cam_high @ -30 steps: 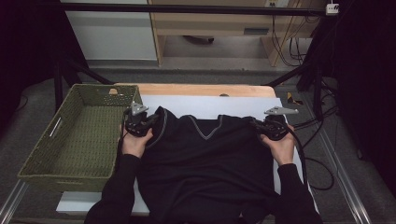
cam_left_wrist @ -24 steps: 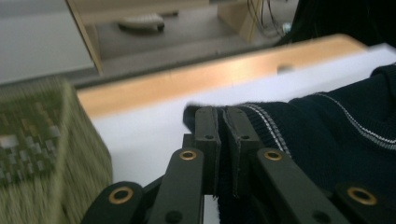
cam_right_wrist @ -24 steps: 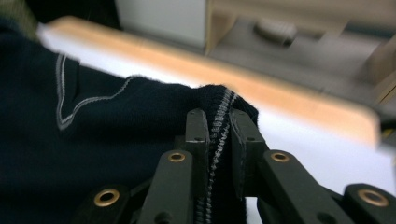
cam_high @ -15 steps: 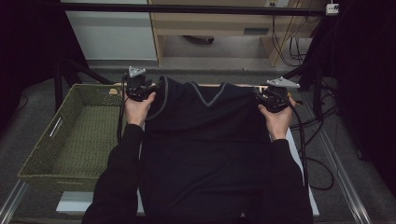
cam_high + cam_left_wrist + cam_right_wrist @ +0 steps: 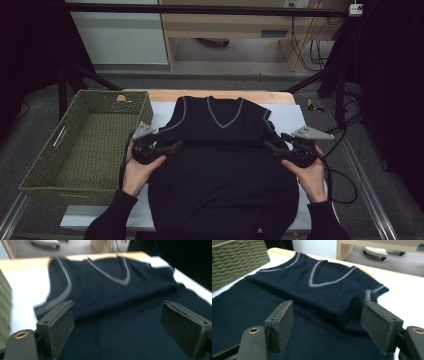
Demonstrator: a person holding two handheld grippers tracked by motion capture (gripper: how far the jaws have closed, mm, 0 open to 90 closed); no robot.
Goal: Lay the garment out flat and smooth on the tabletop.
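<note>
1. High view. A dark V-neck vest (image 5: 220, 165) lies flat on the bench (image 5: 295, 117), collar at 12 o'clock, hem hanging off the near edge at 6. We see a crosswise ridge in the cloth just below the armholes. The left gripper (image 5: 172, 148) sits at the vest's 9 o'clock edge, the right gripper (image 5: 270, 146) at its 3 o'clock edge, both on that ridge line. A green woven basket (image 5: 75, 150) stands just beside the vest at 9 o'clock.

2. Left gripper view. Jaws released and wide, having just been opening; cloth lies below and between them, but the pads do not press it. Picture blurred, so the fine lie of the fabric is hard to tell.

3. Right gripper view. Jaws likewise let go and have just been opening, nothing pinched. The grey-trimmed collar (image 5: 325, 273) lies at 12 o'clock, a trimmed armhole (image 5: 374, 291) at 2.

4. Our judgement of the step: the vest has been spread out and let go, and folding follows. To do it well we would grip both side edges level with each other, pinch both layers, lift evenly, and keep the ridge from setting into a skewed crease.
</note>
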